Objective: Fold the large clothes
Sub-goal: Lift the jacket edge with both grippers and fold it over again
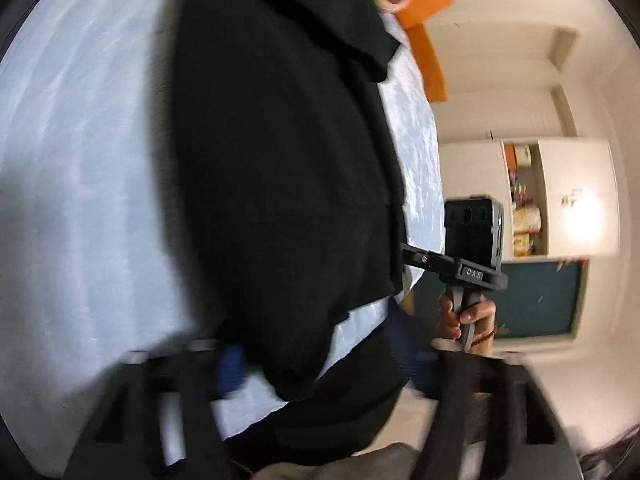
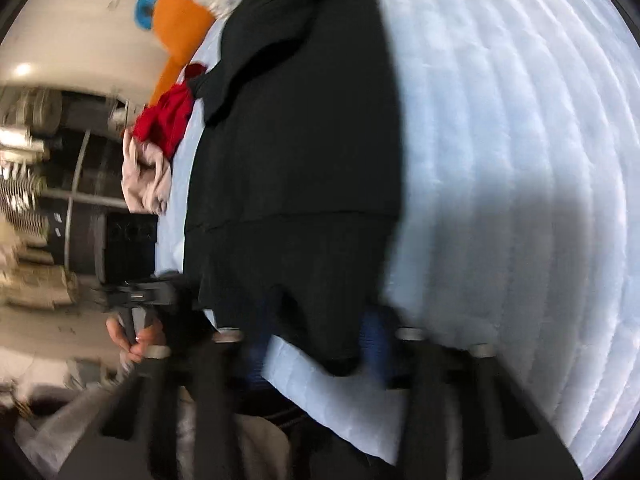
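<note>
At the bottom centre of both wrist views, the near hem of a black garment (image 1: 280, 160) lies between each gripper's fingers, on a pale blue quilted bed cover (image 1: 80, 200).

The garment runs lengthwise from the bottom of each frame to the top, its long axis straight ahead of both grippers, collar end far up by an orange cushion (image 2: 176, 16). The left gripper (image 1: 320, 364) straddles one hem corner and the right gripper (image 2: 316, 348) the other, so neither hand is nearer. Blue pads (image 2: 376, 332) flank the cloth in both views; blur hides whether they actually press it, so I cannot tell if either is gripping. The likely next move is carrying the hem up toward the collar. Red and pink clothes (image 2: 164, 124) sit at the right-wrist view's left.
</note>
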Motion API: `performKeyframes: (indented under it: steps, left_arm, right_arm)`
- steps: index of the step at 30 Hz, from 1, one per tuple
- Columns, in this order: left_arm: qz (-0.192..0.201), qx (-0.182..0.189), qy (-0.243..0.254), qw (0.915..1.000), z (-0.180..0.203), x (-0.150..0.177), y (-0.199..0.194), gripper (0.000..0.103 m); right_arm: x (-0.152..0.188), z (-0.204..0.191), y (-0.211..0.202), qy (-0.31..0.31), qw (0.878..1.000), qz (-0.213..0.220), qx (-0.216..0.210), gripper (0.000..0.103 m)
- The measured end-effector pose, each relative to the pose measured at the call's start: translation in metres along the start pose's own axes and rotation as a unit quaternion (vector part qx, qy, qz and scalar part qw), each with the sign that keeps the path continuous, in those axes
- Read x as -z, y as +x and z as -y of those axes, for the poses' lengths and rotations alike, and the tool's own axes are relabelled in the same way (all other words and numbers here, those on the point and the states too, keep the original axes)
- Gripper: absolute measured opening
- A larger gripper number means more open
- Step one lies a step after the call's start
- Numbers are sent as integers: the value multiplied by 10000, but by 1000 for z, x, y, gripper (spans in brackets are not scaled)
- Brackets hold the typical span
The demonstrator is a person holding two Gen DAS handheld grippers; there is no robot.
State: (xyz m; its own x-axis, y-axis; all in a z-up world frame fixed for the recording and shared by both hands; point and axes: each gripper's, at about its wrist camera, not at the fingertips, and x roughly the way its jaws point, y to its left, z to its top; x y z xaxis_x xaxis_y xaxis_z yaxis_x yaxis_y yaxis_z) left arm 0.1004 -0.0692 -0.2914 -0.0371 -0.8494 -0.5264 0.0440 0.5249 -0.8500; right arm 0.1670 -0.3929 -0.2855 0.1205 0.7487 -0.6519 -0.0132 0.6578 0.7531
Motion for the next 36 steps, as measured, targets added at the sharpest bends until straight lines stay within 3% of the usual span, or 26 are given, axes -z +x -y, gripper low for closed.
performKeyframes:
  steps: [1,3,6,13,17,20,26,31,36]
  left_arm:
    - [-24,107,-230,9997,-9,-3,-2,30]
    - [-115,443,-543,9975,-20,-6,-1,27]
    - [-181,473,-460,9977,-13,-9,-1,23]
    - [15,1447,-562,9879,23,-36,-42,18]
    - [463,1912,-424,9795,48,-80,-83,18]
    - [738,2261,-602,9695,53,-130,-102,18]
    - [1070,2310,-1119,9605,35,-226,-104,18]
    - [1159,2167,-1732,9537,-17,-279,-109,18]
    - [1246,2092,-2179,9451,-66,-311,-86,18]
  right_arm:
    - [0,1,-3,72,9999,36,-122,19]
    - [-1,-5,-7,32,9998,75,-176,15]
    - [-6,-18,-14,29,9991,108,-420,13]
    - [-46,-66,-60,-254,9933,471,-1020,12]
    - [-92,-87,-81,-160,9842,713,-1612,12]
    - [-145,-92,-92,19,9753,977,-1981,12]
    - [-235,-78,-77,621,9685,1259,-2056,12]
    - [-292,-51,-37,1061,9698,1294,-1775,13]
    - [-326,-20,-2,1291,9719,1307,-1471,13]
